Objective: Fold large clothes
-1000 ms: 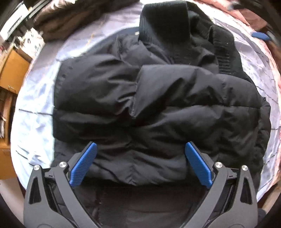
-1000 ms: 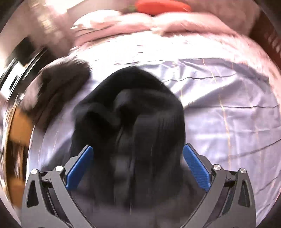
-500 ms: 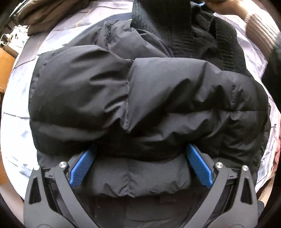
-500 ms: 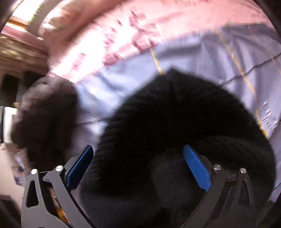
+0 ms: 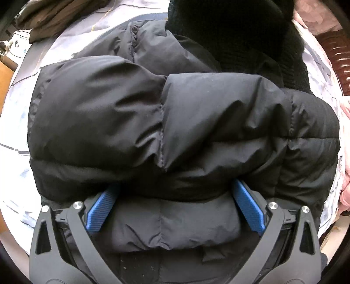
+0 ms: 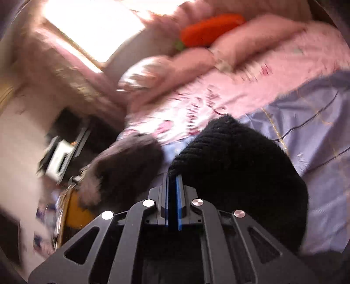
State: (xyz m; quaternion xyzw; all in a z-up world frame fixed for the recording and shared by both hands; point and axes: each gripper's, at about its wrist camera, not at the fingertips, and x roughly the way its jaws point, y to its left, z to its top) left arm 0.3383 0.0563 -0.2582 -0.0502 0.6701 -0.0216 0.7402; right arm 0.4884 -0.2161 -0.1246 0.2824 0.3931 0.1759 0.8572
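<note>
A black puffer jacket (image 5: 166, 122) lies folded on a pale lilac bed sheet (image 5: 19, 113), its sleeves crossed over the body. My left gripper (image 5: 175, 196) is open, its blue pads either side of the jacket's near padded edge, tips hidden under a fold. A black knit collar (image 5: 236, 32) rises at the jacket's far end. In the right wrist view my right gripper (image 6: 172, 177) is shut on the edge of that black knit collar (image 6: 236, 166), which bulges to the right of the closed pads.
A brown garment (image 5: 56, 17) lies at the bed's far left; it also shows in the right wrist view (image 6: 122, 166). Pink bedding (image 6: 240, 87) and an orange plush toy (image 6: 210, 30) lie beyond. Wooden furniture (image 5: 4, 76) stands left of the bed.
My right gripper has closed on the knit collar and swung up and left. My left gripper has moved in closer to the jacket's near edge.
</note>
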